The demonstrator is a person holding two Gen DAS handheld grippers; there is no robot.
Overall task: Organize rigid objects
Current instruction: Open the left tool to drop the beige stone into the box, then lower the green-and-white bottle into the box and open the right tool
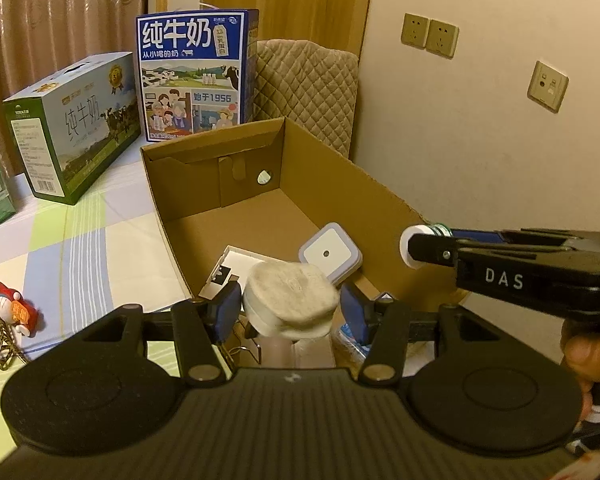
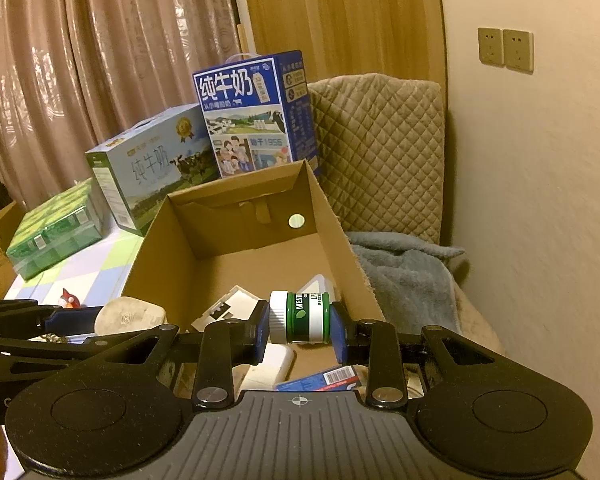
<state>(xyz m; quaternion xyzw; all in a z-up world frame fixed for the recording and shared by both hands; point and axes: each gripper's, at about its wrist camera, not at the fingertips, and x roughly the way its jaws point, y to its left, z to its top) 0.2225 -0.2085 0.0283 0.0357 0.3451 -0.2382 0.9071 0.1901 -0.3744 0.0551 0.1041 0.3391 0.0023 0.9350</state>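
My right jaws [image 2: 300, 330] clamp a green bottle [image 2: 306, 317], the left [image 1: 290, 312] flank a white pad [image 1: 292, 294] loosely, over the half-filled cardboard box [image 1: 220, 200]; a toy [image 1: 16, 312] remains outside.

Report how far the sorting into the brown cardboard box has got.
Done: the brown cardboard box already holds a square white-and-grey device and a flat white card. In hand: the right tool clamps a green bottle with a white cap above the box; the left tool has a dirty-white rounded puck between its fingers. Left: a red-and-white toy figure outside.
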